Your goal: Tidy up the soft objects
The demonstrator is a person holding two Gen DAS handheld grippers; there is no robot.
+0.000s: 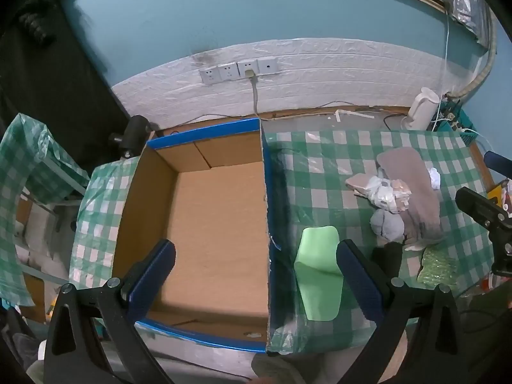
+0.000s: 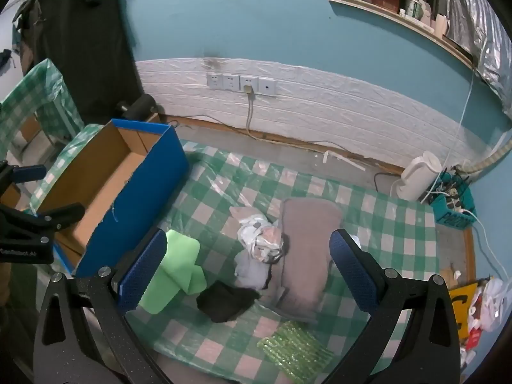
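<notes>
One blue cardboard box [image 2: 128,172]. Soft items on the checked cloth: one light-green foam piece [image 2: 174,267], one grey-brown towel [image 2: 307,246], one black cloth [image 2: 225,300], one green bubble-wrap sheet [image 2: 296,350], one white crumpled bundle [image 2: 260,240]. Four wall sockets [image 2: 241,83] and one white kettle [image 2: 416,176].

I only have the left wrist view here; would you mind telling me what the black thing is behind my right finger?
Observer: It is a crumpled black cloth lying on the tablecloth, between the green foam and the grey towel.
Operator: Thank you. Is the right gripper holding anything?
Observer: No. The right gripper is open above the pile, with nothing between its fingers.
Operator: Is anything beyond the kettle?
Observer: Yes, a teal basket of cables stands right beside the kettle, and your view cuts most of it off.
</notes>
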